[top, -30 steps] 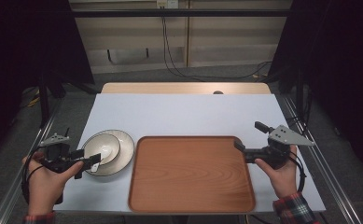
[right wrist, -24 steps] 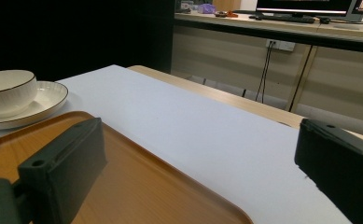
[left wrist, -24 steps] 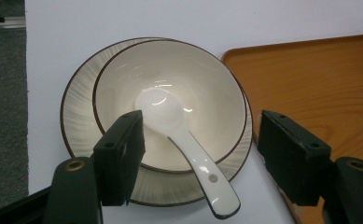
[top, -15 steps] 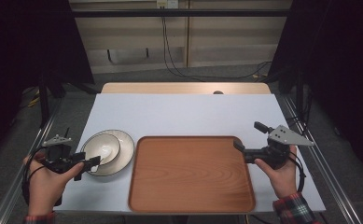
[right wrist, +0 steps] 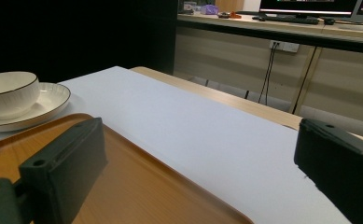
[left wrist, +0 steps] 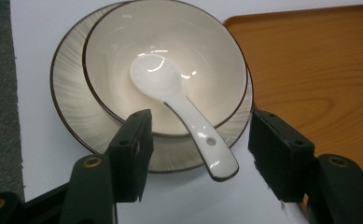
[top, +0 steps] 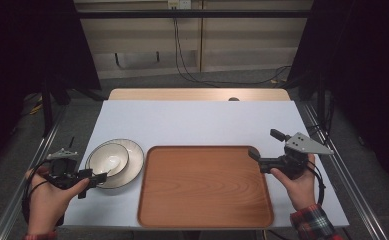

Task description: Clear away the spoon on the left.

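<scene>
Since a second ago, the left hand-held gripper point(top: 98, 178) has been closing its jaws around the spoon point(left wrist: 181, 112), while both hands stay put. Its jaws stand partly spread, one on each side of the handle, not yet touching it.

At about eight o'clock on the bench point(top: 197, 122), the white glazed spoon lies in the cream bowl point(left wrist: 165, 65), which sits on a ribbed, dark-rimmed plate point(left wrist: 72, 116). Its handle sticks out over the bowl's rim toward the gripper.

I judge the step in hand to be grasping the spoon; next, the jaws need to close onto the handle squarely, since the glaze looks slippery.

At six o'clock lies the bare wooden tray point(top: 204, 187). At four o'clock, the right hand-held gripper point(top: 254, 155) hovers at its edge, jaws wide apart, holding nothing.
</scene>
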### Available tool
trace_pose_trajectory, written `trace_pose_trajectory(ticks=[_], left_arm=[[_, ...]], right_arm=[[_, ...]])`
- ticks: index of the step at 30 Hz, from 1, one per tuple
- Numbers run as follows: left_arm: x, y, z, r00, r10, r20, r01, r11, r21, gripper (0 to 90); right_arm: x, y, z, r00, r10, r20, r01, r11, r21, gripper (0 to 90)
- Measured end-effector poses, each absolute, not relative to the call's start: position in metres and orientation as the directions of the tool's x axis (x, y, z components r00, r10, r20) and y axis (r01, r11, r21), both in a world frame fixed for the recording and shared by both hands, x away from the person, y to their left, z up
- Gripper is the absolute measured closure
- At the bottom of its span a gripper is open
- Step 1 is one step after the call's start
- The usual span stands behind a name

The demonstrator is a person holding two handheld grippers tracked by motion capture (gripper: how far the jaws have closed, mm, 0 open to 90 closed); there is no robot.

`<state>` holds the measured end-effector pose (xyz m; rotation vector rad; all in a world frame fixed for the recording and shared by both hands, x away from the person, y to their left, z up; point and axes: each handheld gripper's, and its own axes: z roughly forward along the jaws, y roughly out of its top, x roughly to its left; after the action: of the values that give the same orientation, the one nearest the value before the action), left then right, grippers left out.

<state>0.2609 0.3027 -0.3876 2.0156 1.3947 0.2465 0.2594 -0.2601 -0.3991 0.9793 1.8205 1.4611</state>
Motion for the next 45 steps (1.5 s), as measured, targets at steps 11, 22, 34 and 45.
trace_pose_trajectory(ticks=[11,22,34,45], left_arm=[[0.261,0.300,-0.397,0.406,0.888,-0.216,0.780,-0.213,0.589,52.8],[0.261,0.300,-0.398,0.401,0.888,-0.227,0.789,-0.208,0.578,67.9],[0.262,0.301,-0.396,0.393,0.892,-0.224,0.787,-0.200,0.583,85.0],[0.265,0.300,-0.387,0.396,0.898,-0.191,0.720,-0.176,0.671,85.0]], right_arm=[[0.263,-0.255,-0.399,-0.564,0.826,-0.006,0.174,0.126,0.977,1.9],[0.263,-0.255,-0.398,-0.563,0.826,-0.010,0.172,0.129,0.977,1.9],[0.263,-0.255,-0.399,-0.567,0.824,-0.014,0.173,0.136,0.976,1.9],[0.261,-0.257,-0.398,-0.556,0.831,-0.016,0.169,0.132,0.977,1.9]])
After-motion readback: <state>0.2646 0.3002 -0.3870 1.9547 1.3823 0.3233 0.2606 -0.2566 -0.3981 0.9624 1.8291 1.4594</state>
